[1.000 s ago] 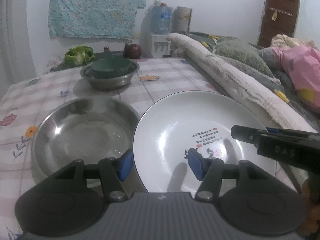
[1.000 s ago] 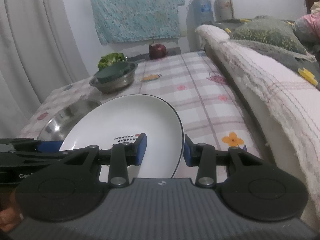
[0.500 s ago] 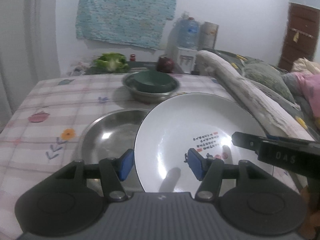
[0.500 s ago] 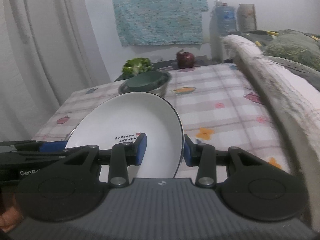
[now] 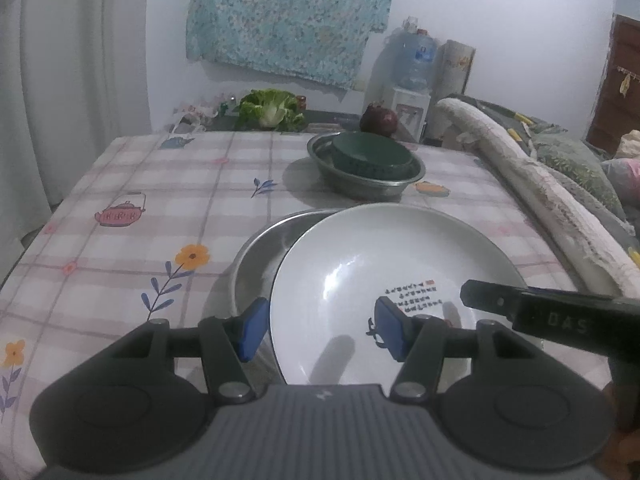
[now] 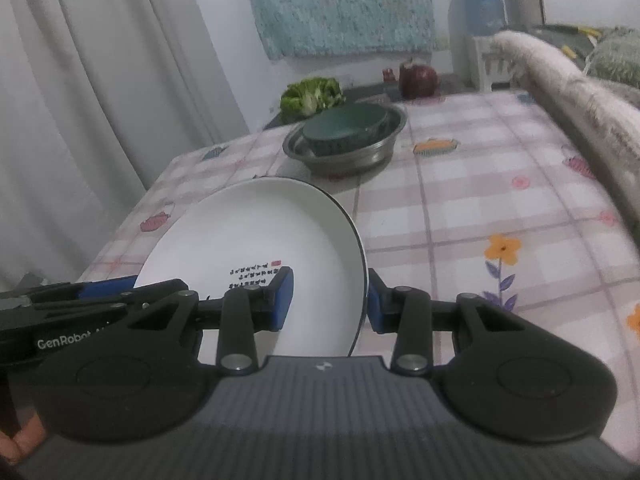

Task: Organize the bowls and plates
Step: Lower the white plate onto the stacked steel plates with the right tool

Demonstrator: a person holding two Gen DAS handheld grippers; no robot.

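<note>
A white plate (image 5: pixel 380 264) with small printed writing hangs tilted above the checked tablecloth (image 5: pixel 160 208). My left gripper (image 5: pixel 320 330) is shut on its left rim and my right gripper (image 6: pixel 328 304) is shut on its right rim. From the right wrist camera the plate (image 6: pixel 248 240) fills the lower left. A large steel bowl (image 5: pixel 260 256) lies under the plate's left side, mostly covered by it. Farther back a dark green bowl (image 5: pixel 372 152) sits inside a smaller steel bowl (image 5: pixel 360 186). The same green bowl (image 6: pixel 344 124) in its steel bowl (image 6: pixel 348 158) shows in the right wrist view.
A rolled pale blanket (image 5: pixel 540 200) runs along the table's right edge. Behind the table are a lettuce (image 5: pixel 272 108), a dark red round thing (image 5: pixel 378 118) and a water dispenser (image 5: pixel 412 76). A curtain (image 6: pixel 100 100) hangs at the left.
Both grippers carried the plate to the left. It now overlaps the large steel bowl, which earlier lay fully in view beside it. More of the table's left side has come into view.
</note>
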